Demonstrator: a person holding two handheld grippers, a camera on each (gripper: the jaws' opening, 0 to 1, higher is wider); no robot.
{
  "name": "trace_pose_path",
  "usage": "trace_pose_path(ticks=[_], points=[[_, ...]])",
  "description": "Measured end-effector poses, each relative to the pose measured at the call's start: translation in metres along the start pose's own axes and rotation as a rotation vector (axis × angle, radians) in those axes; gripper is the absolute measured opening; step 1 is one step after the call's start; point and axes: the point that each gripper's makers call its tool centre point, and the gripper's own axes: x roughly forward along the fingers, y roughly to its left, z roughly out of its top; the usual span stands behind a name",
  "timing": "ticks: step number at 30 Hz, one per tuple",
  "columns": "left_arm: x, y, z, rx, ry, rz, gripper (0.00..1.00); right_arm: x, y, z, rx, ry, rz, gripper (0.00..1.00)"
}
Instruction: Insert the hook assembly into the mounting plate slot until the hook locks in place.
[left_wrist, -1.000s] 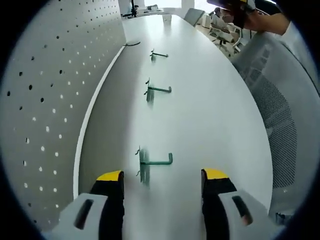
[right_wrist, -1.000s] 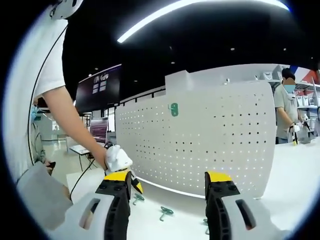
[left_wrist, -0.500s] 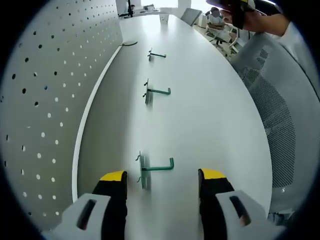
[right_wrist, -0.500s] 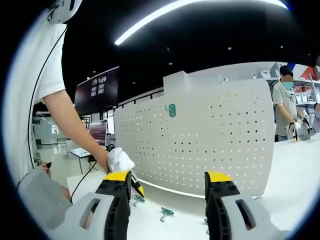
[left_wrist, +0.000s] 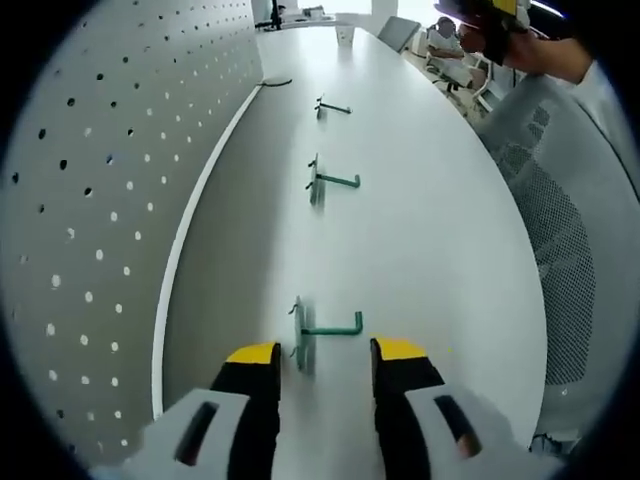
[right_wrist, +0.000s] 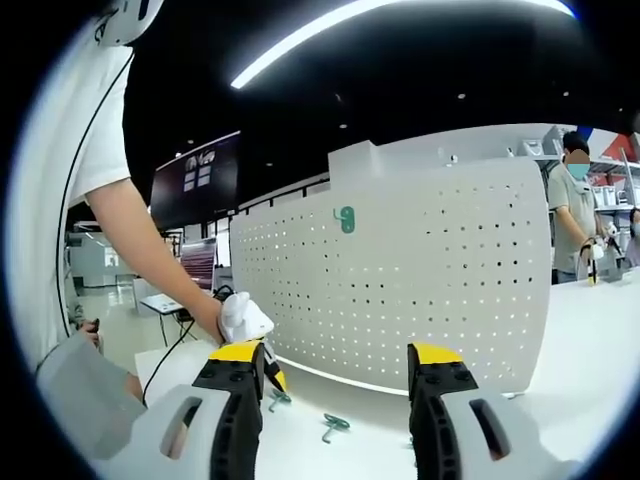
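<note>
Your long smooth white bench (left_wrist: 420, 200) carries an upright white perforated metal pegboard (left_wrist: 100, 180) along its edge. Beside the pegboard lie three green L-shaped wire hooks; the nearest green hook (left_wrist: 325, 330) sits just ahead of your left tool (left_wrist: 325, 352), jaws spread. Your right tool (right_wrist: 335, 352) gapes empty, facing the pegboard.

mesh chair (left_wrist: 560, 250) beside table (left_wrist: 430, 200) | wall screen (right_wrist: 195, 180) | ceiling light strip (right_wrist: 330, 30)
</note>
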Motion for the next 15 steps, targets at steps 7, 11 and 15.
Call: trace_pose_path(ticks=[7, 11, 15], points=[[0.0001, 0.0034, -0.0003, -0.013, 0.018, 0.017, 0.21, 0.0000, 0.0002, -0.0008, 0.005, 0.002, 0.003, 0.55], [0.0000, 0.0059, -0.0003, -0.016, 0.022, 0.029, 0.14, -0.0001, -0.0002, -0.0007, 0.006, 0.003, 0.002, 0.54], [0.0009, 0.0105, -0.0013, -0.015, 0.043, 0.046, 0.05, 0.0000, 0.0002, -0.0009, 0.005, 0.003, 0.004, 0.54]])
